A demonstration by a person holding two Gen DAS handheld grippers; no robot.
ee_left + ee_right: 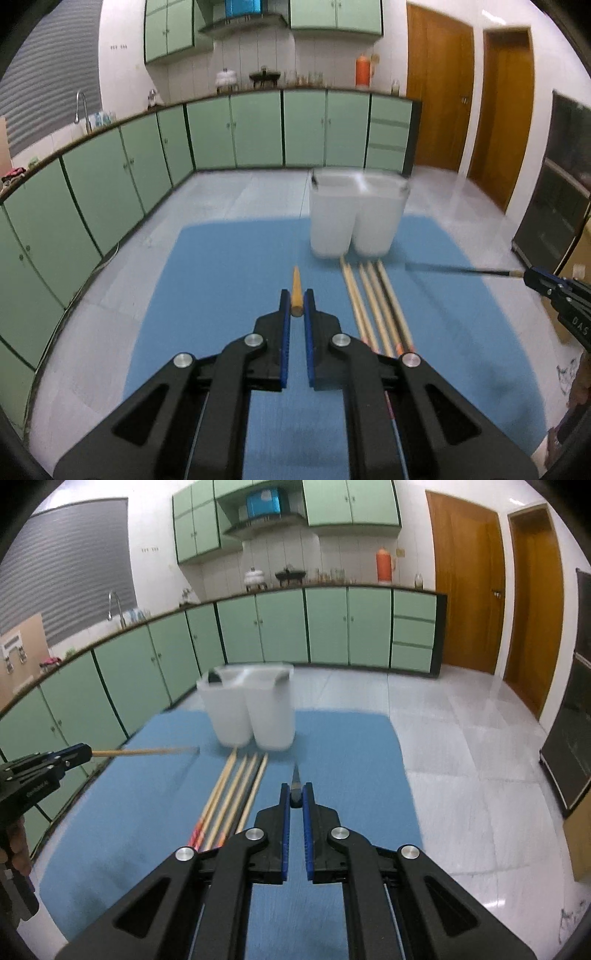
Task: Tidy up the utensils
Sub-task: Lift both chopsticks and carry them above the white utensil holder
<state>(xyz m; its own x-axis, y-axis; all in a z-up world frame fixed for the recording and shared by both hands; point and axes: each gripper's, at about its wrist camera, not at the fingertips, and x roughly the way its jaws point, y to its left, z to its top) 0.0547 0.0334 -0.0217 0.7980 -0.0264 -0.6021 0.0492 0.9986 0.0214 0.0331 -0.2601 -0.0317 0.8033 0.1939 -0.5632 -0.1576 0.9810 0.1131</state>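
Observation:
My left gripper (296, 300) is shut on a light wooden chopstick (296, 286), held above the blue mat (229, 295); it also shows in the right wrist view (83, 753) with the chopstick (144, 752) pointing right. My right gripper (296, 794) is shut on a dark chopstick (296, 781); in the left wrist view the gripper (532, 275) holds the chopstick (461, 269) pointing left. Several chopsticks (376, 302) (232, 794) lie side by side on the mat in front of a white two-compartment holder (356, 214) (253, 705).
The mat lies on a light tiled floor (461, 757). Green cabinets (110, 184) run along the left and back. Wooden doors (472, 590) stand at the right, and a dark cabinet (554, 192) at the far right.

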